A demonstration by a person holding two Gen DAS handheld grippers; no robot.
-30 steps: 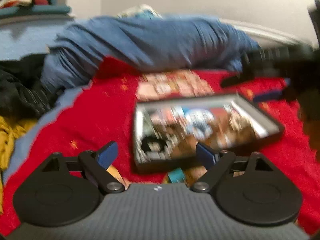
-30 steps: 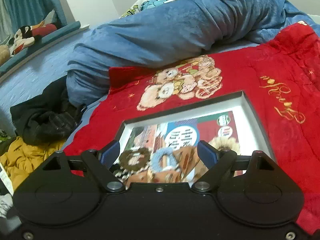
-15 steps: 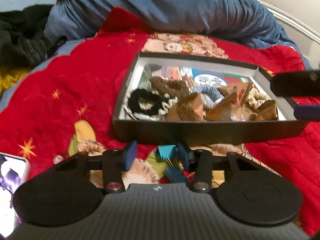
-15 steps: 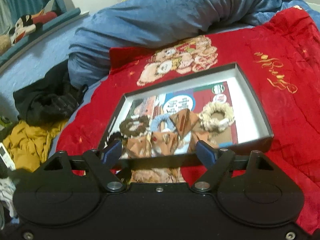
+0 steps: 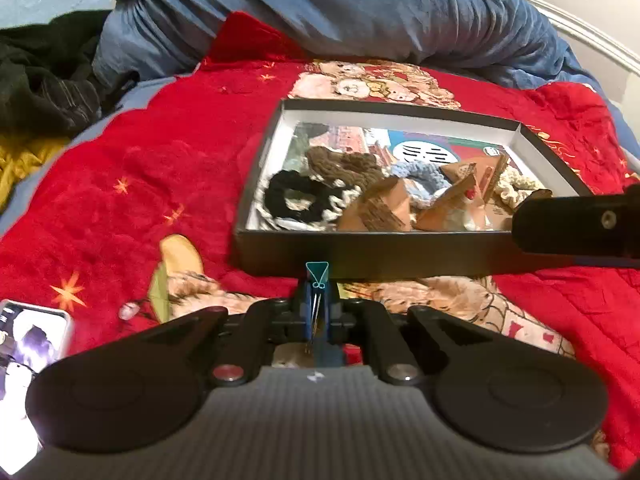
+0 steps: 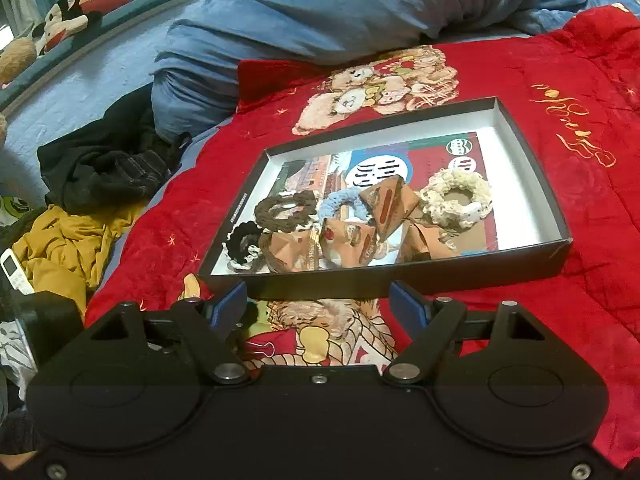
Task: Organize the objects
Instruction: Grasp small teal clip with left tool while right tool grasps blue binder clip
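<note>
Two claws worked over a red blanket (image 6: pixel 560 128). The left claw (image 5: pixel 318 312) was clamped on a teal binder clip (image 5: pixel 317 276), held just in front of the near wall of a black box (image 5: pixel 400 254). The right claw (image 6: pixel 318 306) was narrowing slowly with nothing between its blue pads. Scrunchies and folded brown packets lay inside the box.

- Warm, dim indoor light is falling evenly, casting soft shadows.
- Fisheye distortion is bending the edges.
- Glare is washing out the phone screen (image 5: pixel 28 344) at the lower left.
</note>
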